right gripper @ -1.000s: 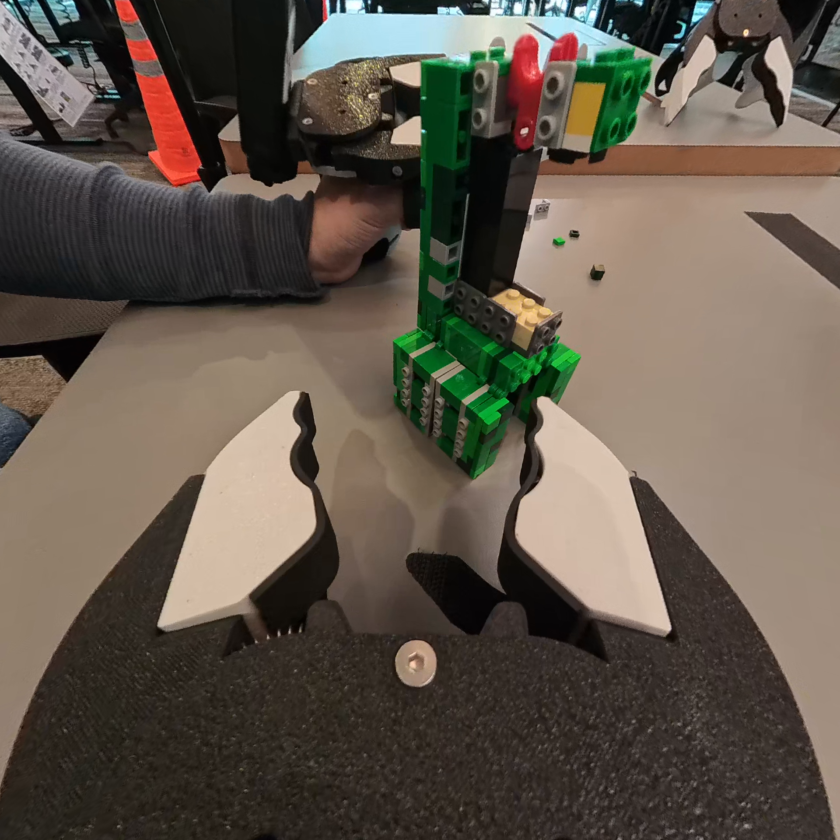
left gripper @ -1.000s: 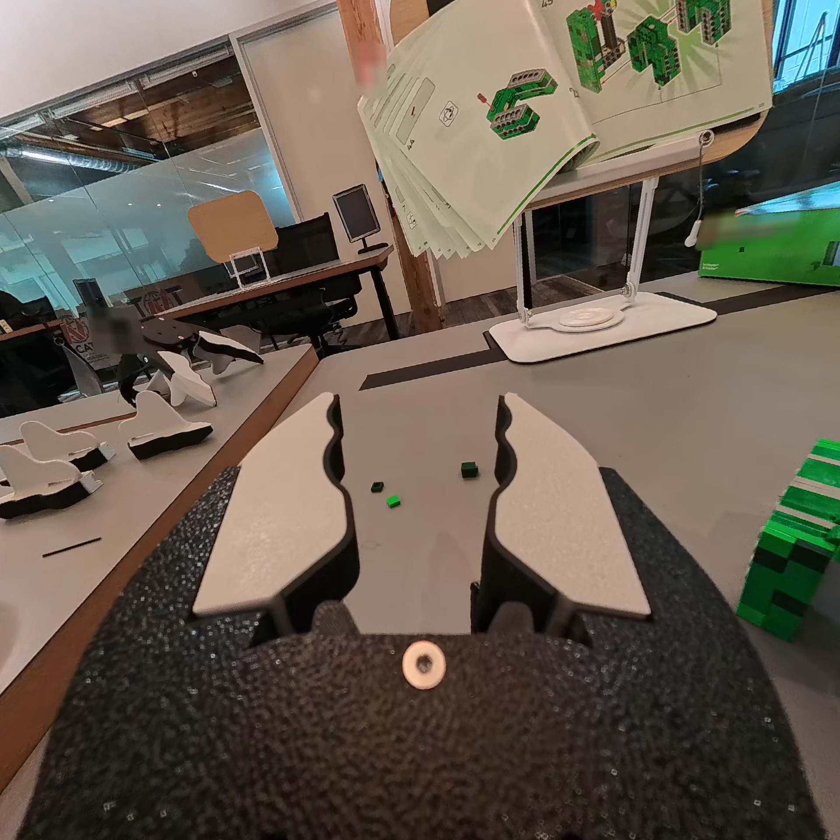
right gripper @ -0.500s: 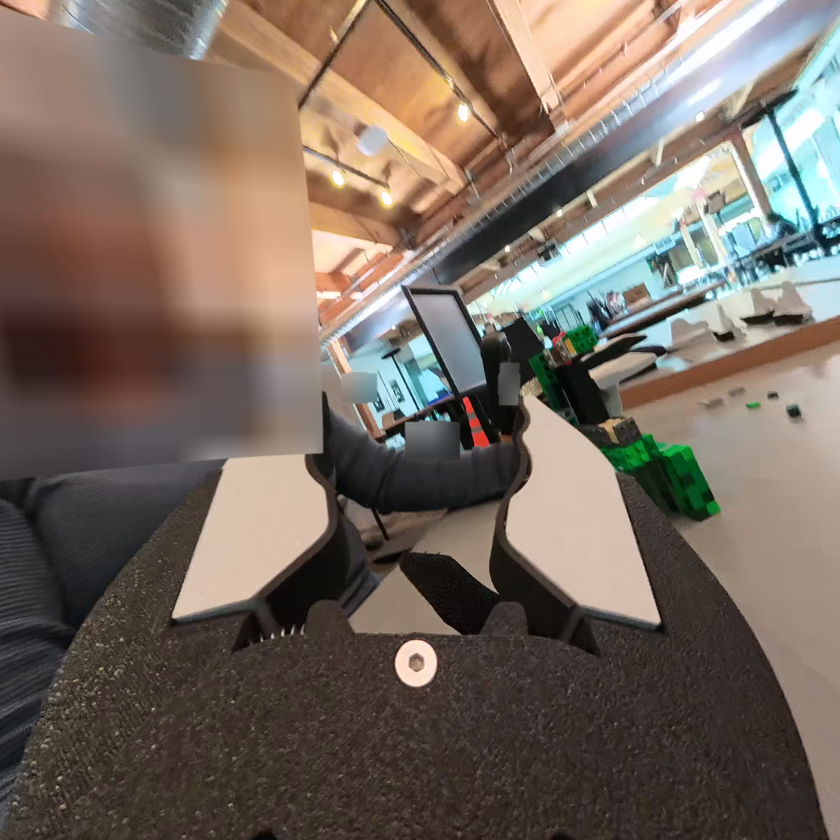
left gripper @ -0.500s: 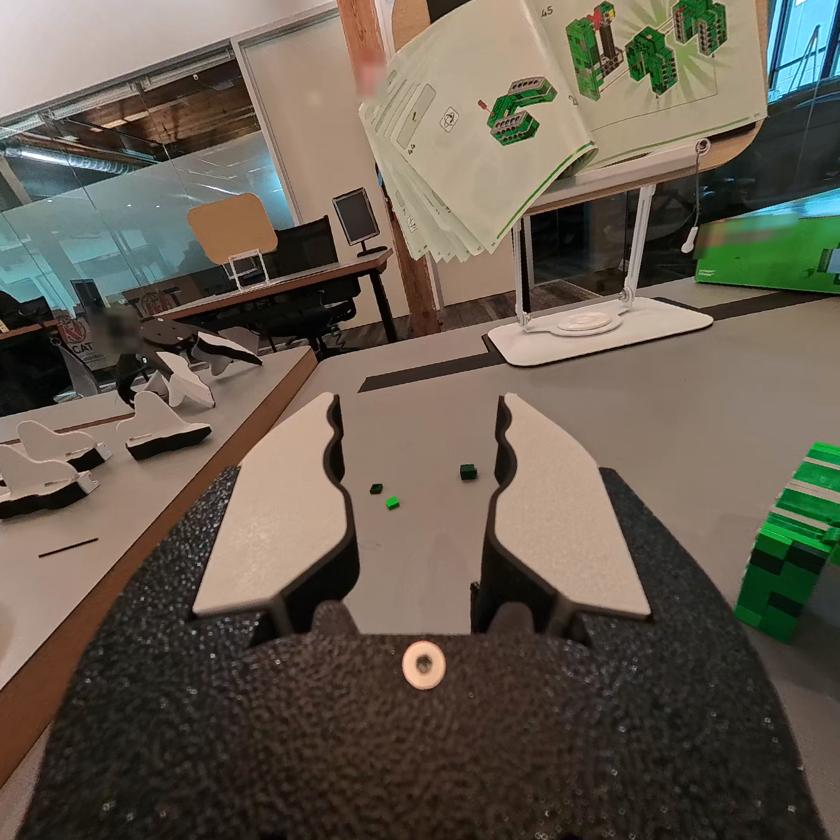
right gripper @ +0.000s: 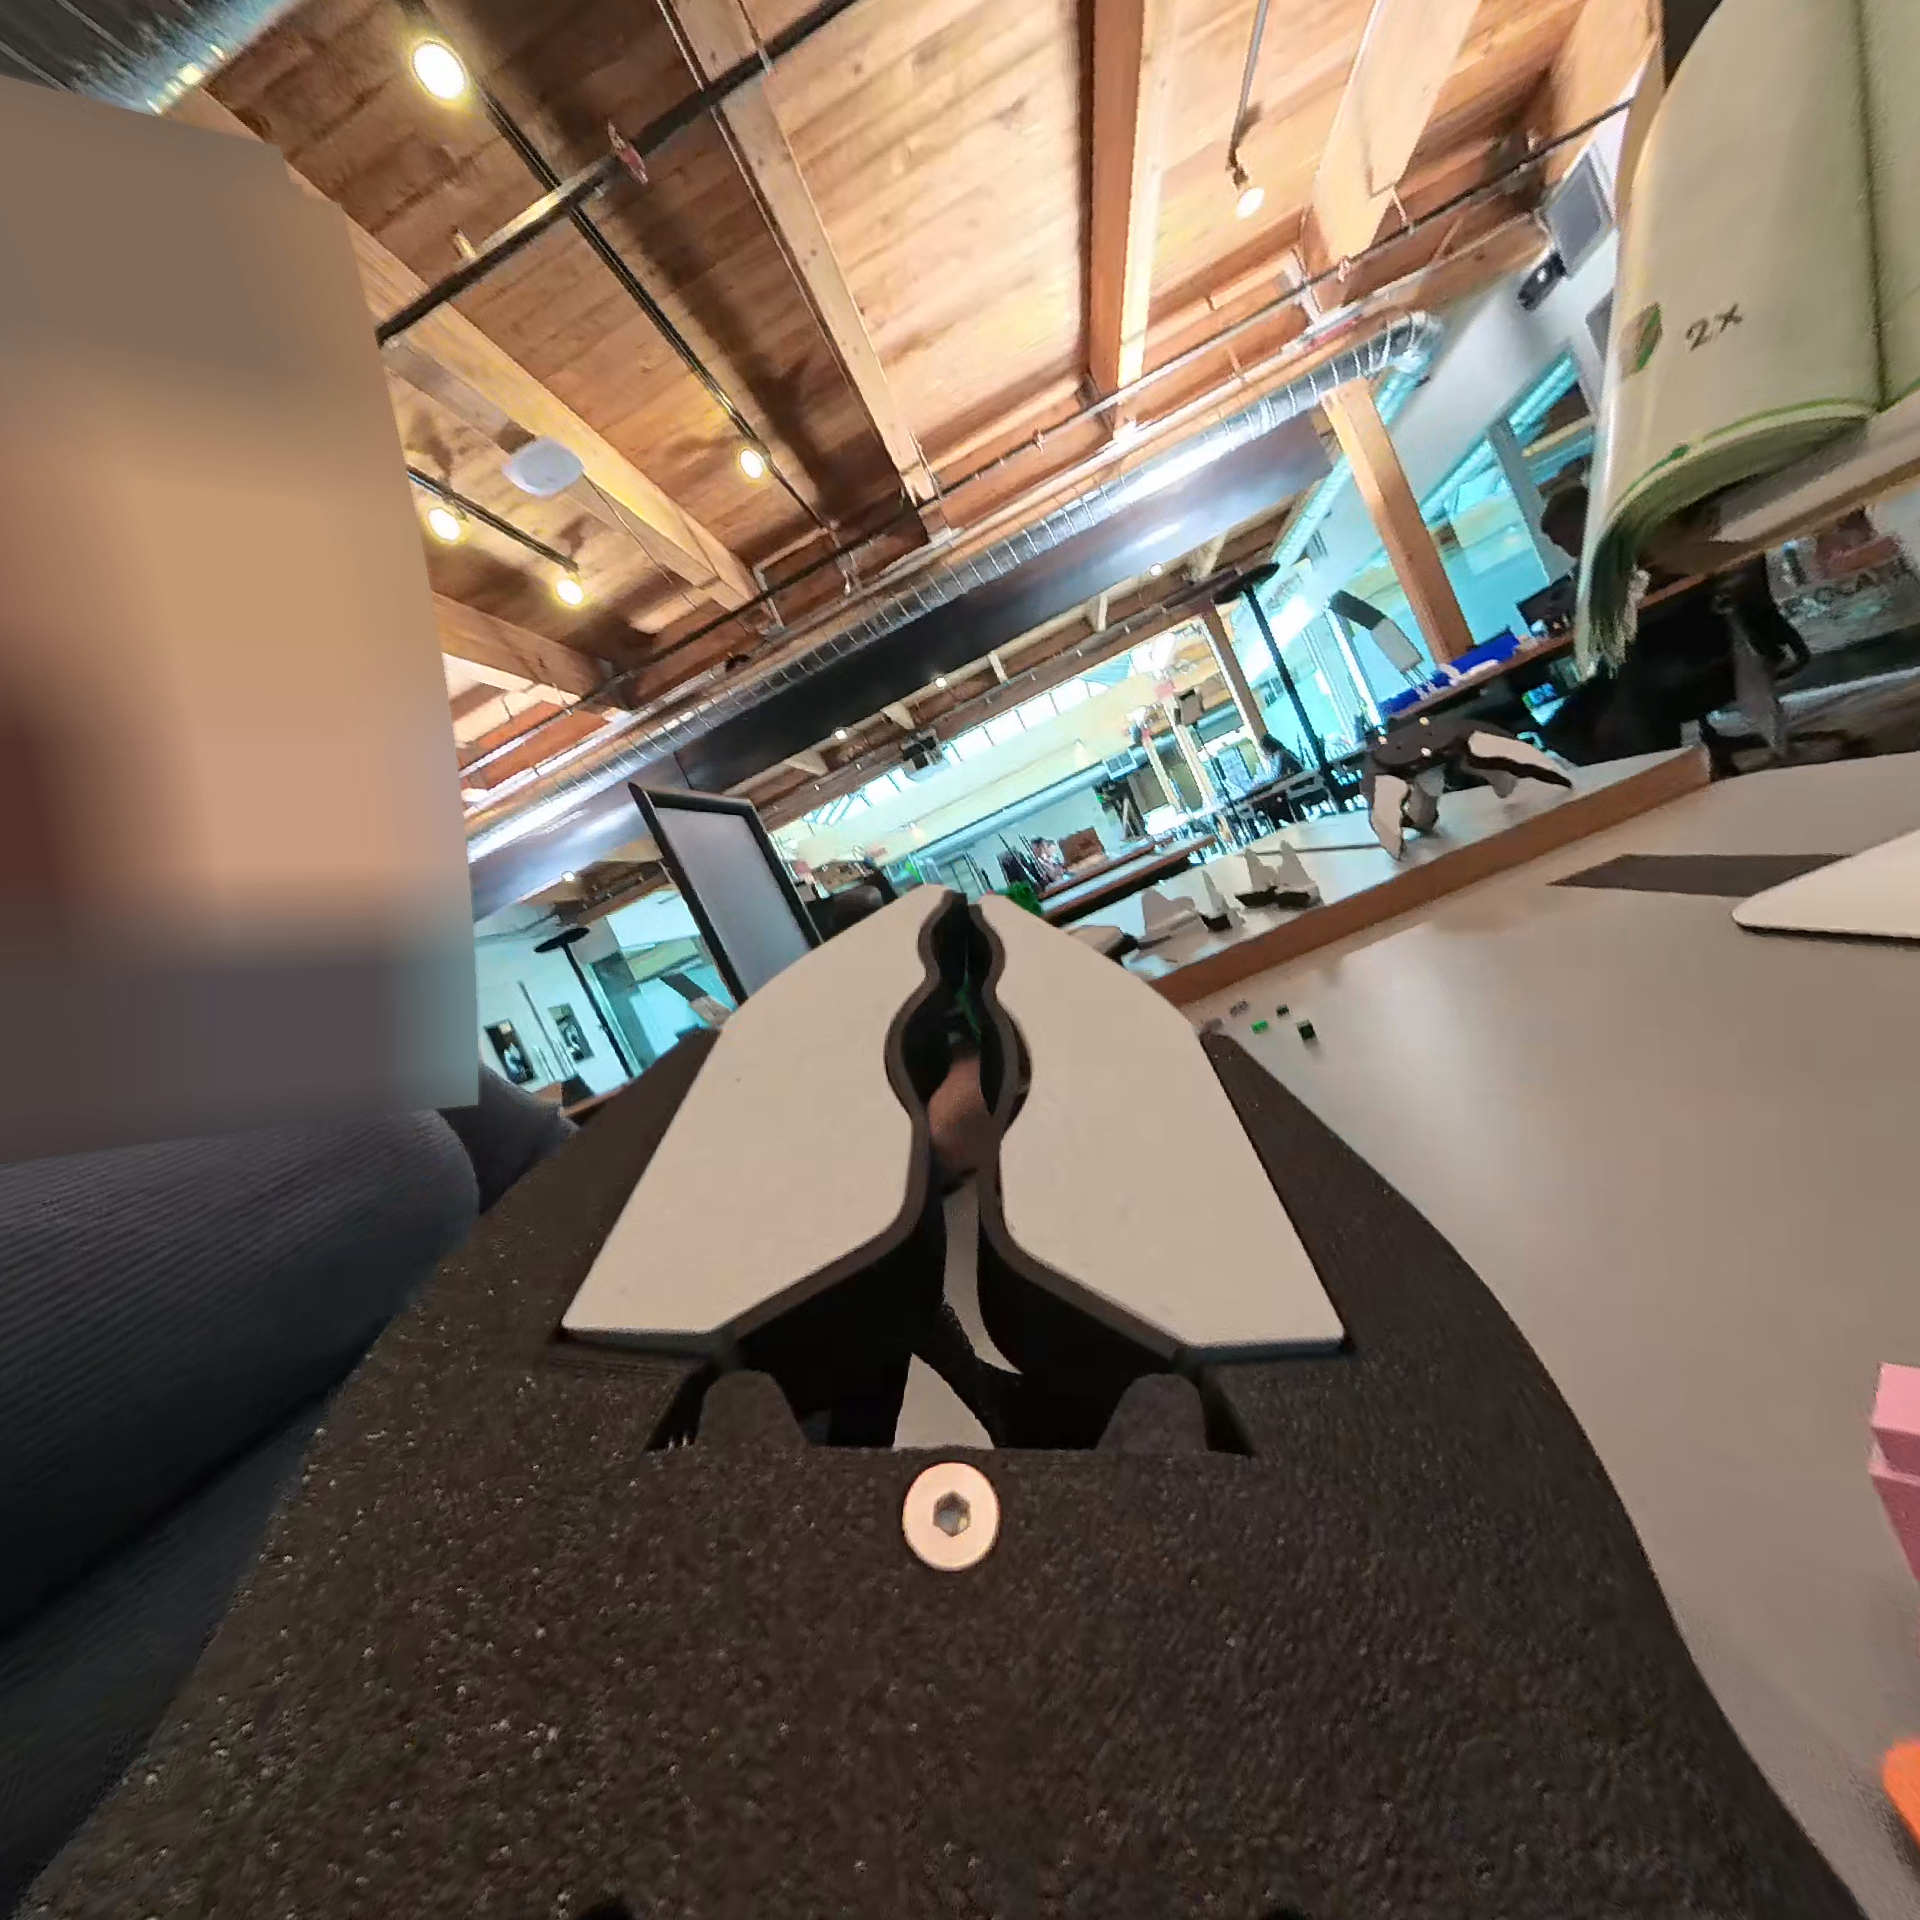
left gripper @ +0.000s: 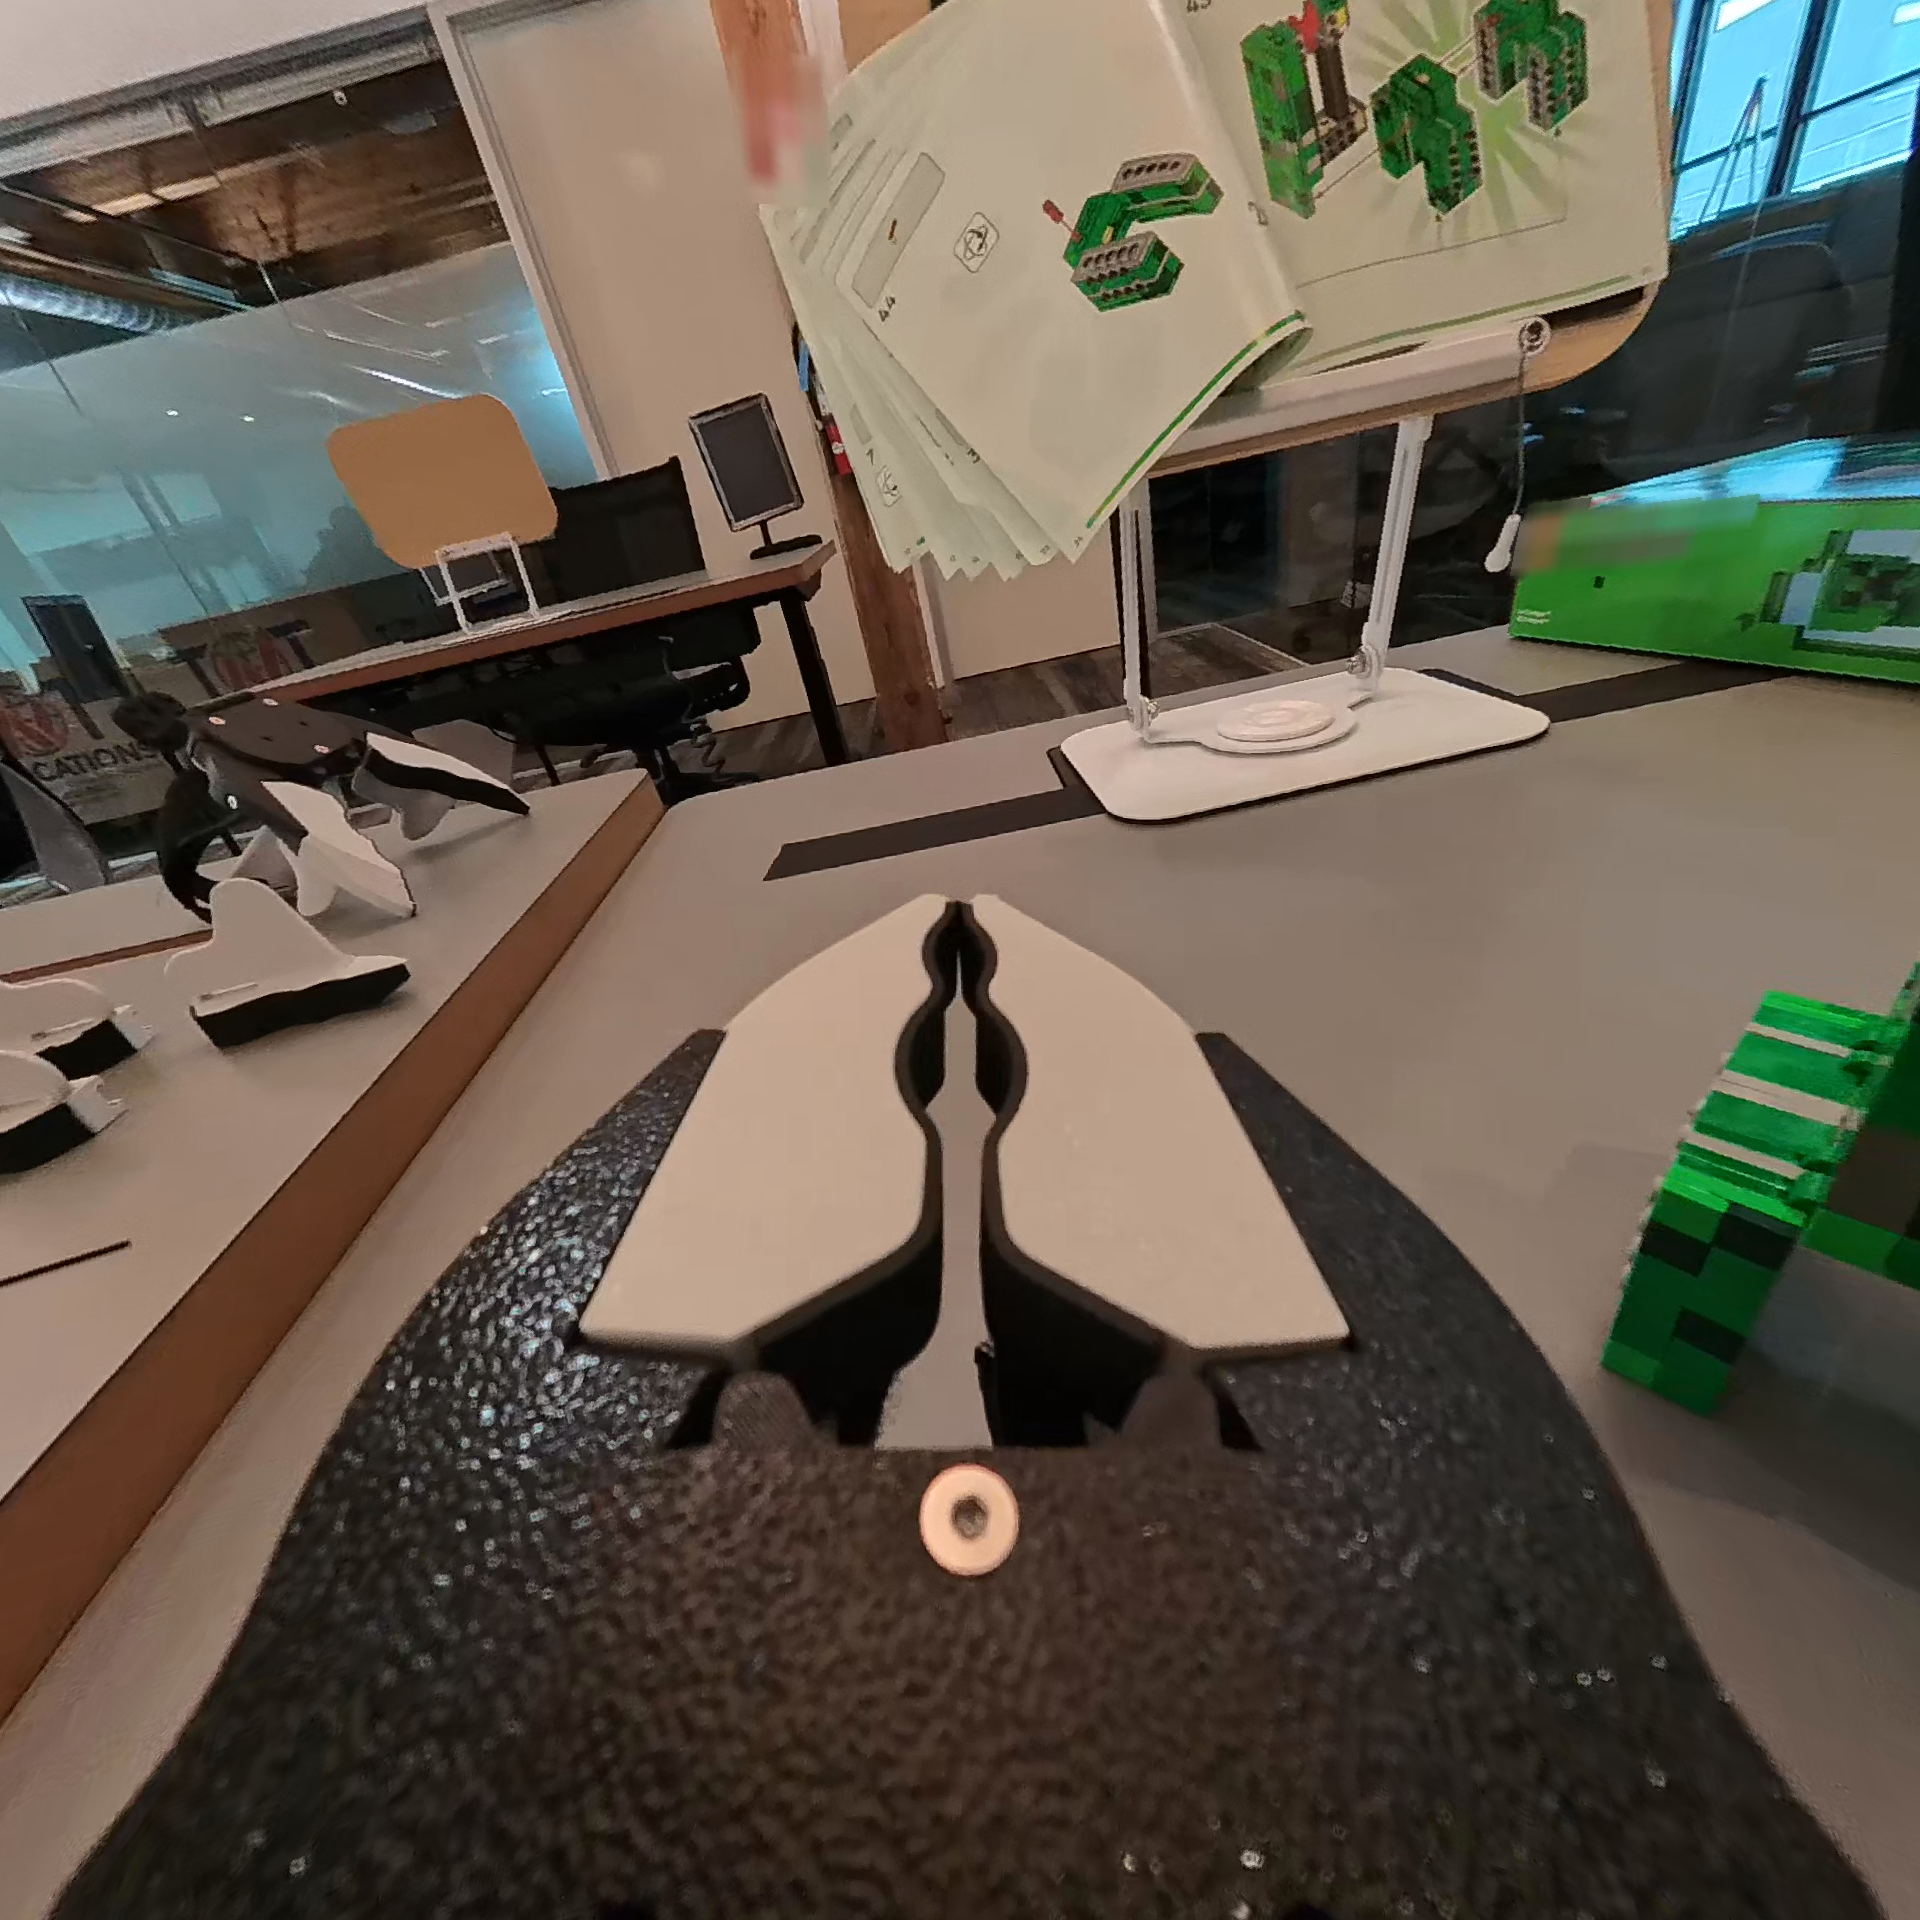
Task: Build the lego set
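The green lego model [left gripper: 1766, 1195] stands on the grey table [left gripper: 1351, 987] at the right edge of the left wrist view, only its lower part showing. My left gripper [left gripper: 961, 914] is shut and empty, low over the table to the left of the model. My right gripper [right gripper: 961, 914] is shut with nothing held, tilted up toward the ceiling. A few small loose bricks [right gripper: 1283, 1023] lie on the table to the right of its tips. The open instruction booklet [left gripper: 1143, 260] rests on a white stand [left gripper: 1299, 738]; it also shows in the right wrist view [right gripper: 1766, 312].
A green box [left gripper: 1714, 592] lies at the back right. A side table [left gripper: 208, 1143] on the left holds a spare gripper [left gripper: 312, 769] and loose finger parts [left gripper: 291, 987]. A person's grey sleeve [right gripper: 208, 1299] is at the left. A pink block [right gripper: 1901, 1455] sits at the right edge.
Both grippers have gone from open to shut. The right gripper swung up and away from the model, which has left its view. The left gripper has barely moved.
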Available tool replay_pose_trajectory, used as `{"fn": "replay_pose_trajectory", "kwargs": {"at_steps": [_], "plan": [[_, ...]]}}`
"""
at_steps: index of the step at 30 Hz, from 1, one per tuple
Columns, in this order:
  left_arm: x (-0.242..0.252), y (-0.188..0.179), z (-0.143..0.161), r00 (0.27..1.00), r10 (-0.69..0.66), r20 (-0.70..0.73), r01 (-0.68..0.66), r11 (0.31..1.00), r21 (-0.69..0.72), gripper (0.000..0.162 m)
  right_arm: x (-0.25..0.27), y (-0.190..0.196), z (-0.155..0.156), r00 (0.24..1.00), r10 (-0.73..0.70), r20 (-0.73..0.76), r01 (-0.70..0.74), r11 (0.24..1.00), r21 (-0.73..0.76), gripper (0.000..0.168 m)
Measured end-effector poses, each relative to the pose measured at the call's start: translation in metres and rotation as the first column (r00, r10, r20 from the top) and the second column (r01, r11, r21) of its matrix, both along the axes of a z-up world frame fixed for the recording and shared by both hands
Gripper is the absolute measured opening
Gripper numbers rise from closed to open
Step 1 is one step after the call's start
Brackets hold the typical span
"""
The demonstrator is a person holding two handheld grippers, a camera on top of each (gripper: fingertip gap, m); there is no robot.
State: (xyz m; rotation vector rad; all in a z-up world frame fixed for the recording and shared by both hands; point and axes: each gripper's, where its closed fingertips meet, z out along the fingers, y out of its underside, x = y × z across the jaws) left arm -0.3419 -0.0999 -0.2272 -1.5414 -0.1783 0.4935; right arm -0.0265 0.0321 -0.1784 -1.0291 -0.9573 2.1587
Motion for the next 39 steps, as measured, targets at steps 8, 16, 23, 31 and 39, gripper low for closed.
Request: {"fn": "replay_pose_trajectory", "kwargs": {"at_steps": [8, 16, 23, 31, 39], "plan": [[0.007, -0.001, 0.005, 0.998, -0.059, -0.008, 0.059, 0.997, 0.043, 0.000, -0.028, -0.024, -0.027, 0.983, 0.011, 0.182, -0.038, 0.989, 0.145, 0.000], [0.026, 0.004, 0.014, 0.977, -0.215, 0.017, 0.211, 0.969, 0.128, 0.072, -0.060, -0.036, -0.052, 0.935, -0.159, 0.316, 0.037, 0.932, 0.361, 0.060], [0.073, -0.013, 0.021, 0.862, -0.500, 0.080, 0.479, 0.857, 0.192, 0.102, -0.089, -0.092, -0.082, 0.882, -0.088, 0.463, -0.180, 0.845, 0.504, 0.075], [0.078, -0.039, 0.019, 0.880, -0.468, 0.081, 0.449, 0.874, 0.185, 0.100, -0.121, -0.136, -0.115, 0.781, -0.106, 0.615, -0.343, 0.750, 0.566, 0.090], [0.084, -0.035, 0.013, 0.879, -0.471, 0.068, 0.461, 0.878, 0.130, 0.098, -0.125, -0.147, -0.110, 0.804, -0.095, 0.587, -0.329, 0.751, 0.573, 0.081]]}}
